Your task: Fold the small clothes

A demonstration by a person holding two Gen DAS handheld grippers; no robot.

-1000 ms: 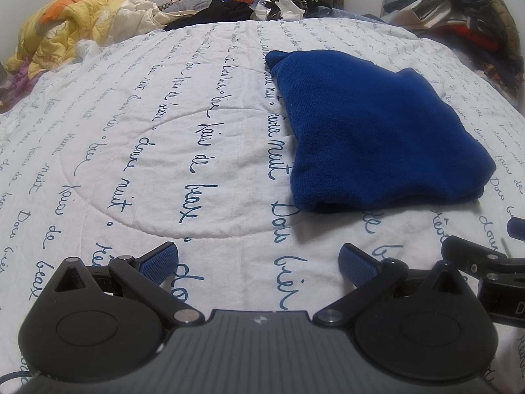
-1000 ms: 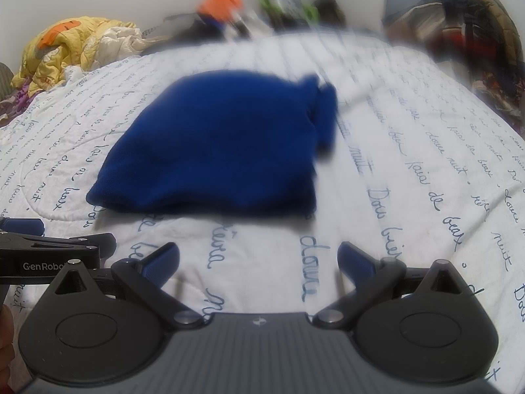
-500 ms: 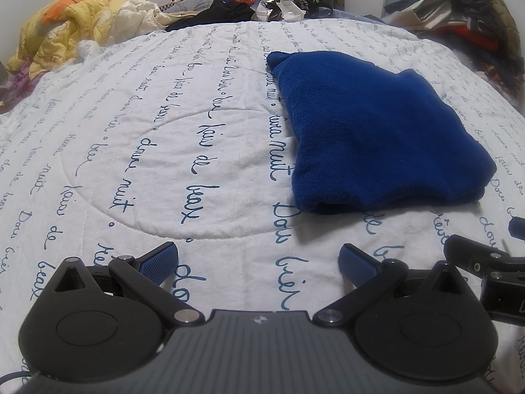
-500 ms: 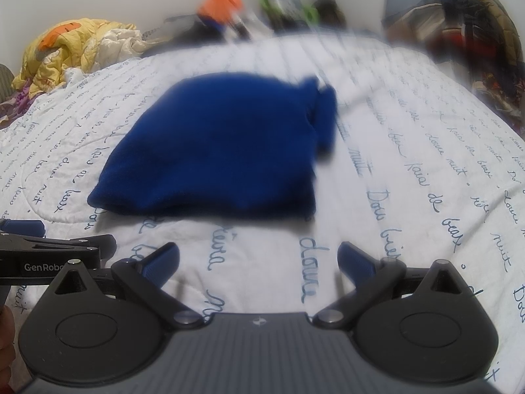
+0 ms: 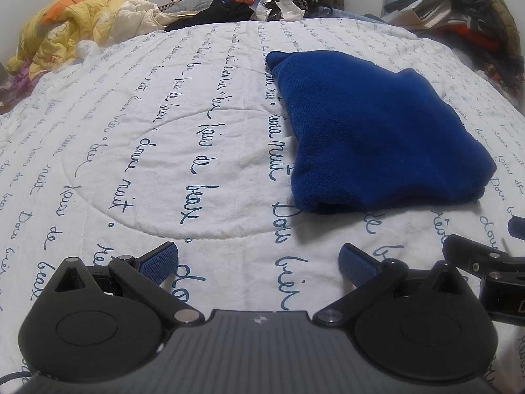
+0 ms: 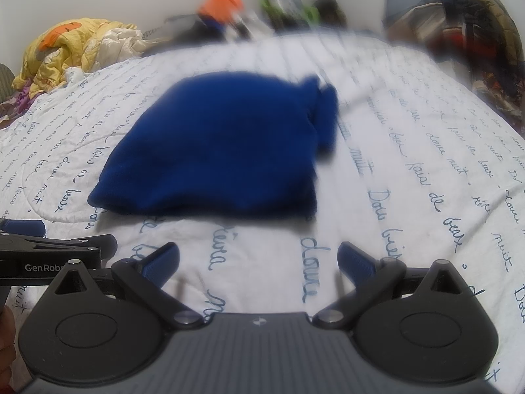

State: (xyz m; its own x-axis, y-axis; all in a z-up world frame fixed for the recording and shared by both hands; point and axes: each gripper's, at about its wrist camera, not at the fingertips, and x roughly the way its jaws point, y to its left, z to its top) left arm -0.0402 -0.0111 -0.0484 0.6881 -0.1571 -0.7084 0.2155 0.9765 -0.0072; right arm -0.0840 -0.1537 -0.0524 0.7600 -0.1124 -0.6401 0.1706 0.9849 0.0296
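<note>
Both claws gape over a white quilt (image 5: 137, 151), folded blue garment (image 5: 377, 138) lying ahead.

Blue script on the quilt reads "nuit"; heaped clothes (image 5: 229, 3) line the far wall. Left gripper (image 5: 259, 259) spread empty, garment ahead-right; "GenRob" lettering shows left of the right gripper (image 6: 257, 259), equally spread, garment ahead-left, untouched.

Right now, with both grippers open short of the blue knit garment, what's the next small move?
Probably pull both back. The blue knit garment already lies folded on the white script-printed quilt, and the left gripper and right gripper hold nothing.
</note>
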